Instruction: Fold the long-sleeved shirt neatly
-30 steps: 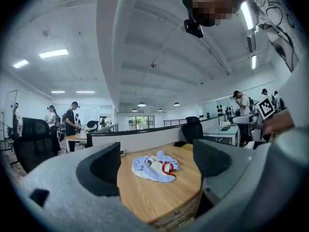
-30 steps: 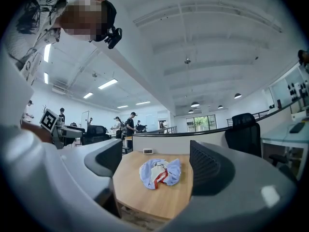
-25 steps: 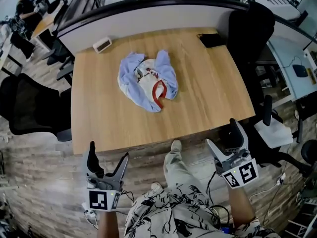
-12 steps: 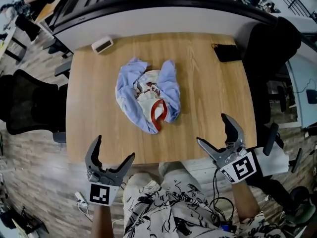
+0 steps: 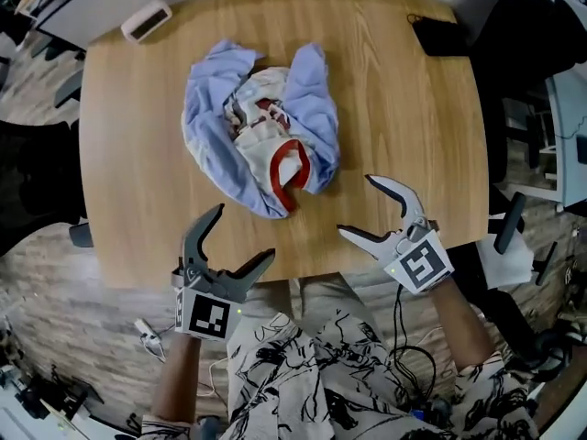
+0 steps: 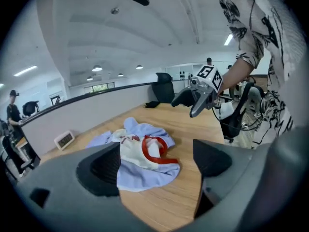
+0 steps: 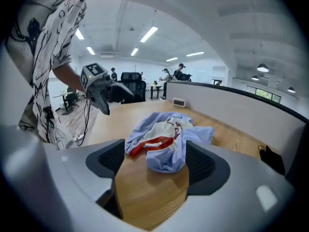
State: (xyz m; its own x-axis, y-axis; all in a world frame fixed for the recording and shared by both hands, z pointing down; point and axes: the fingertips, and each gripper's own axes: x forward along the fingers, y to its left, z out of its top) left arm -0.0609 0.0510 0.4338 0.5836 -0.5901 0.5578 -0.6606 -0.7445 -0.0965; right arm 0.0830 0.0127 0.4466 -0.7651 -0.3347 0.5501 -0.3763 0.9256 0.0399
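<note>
A crumpled light-blue long-sleeved shirt [image 5: 261, 126] with a white front and a red collar lies in a heap on the wooden table [image 5: 404, 117], left of centre. My left gripper [image 5: 243, 234] hangs over the near table edge just in front of the heap, open and empty. Right of the shirt, my right gripper [image 5: 356, 205] is wide apart with its jaws closing and nothing between them. The left gripper view frames the shirt [image 6: 145, 153] beyond its jaws, with the right gripper [image 6: 200, 98] behind. In the right gripper view the shirt [image 7: 164, 144] lies ahead, apart from the jaws.
A small white clock [image 5: 145, 18] sits at the table's far left corner and a black pouch [image 5: 440, 37] at the far right corner. Black office chairs [image 5: 27, 181] stand to the left and right. A low grey wall runs behind the table.
Both grippers have come forward and down from in front of the table to over its near edge, closer to the shirt. The shirt has not moved.
</note>
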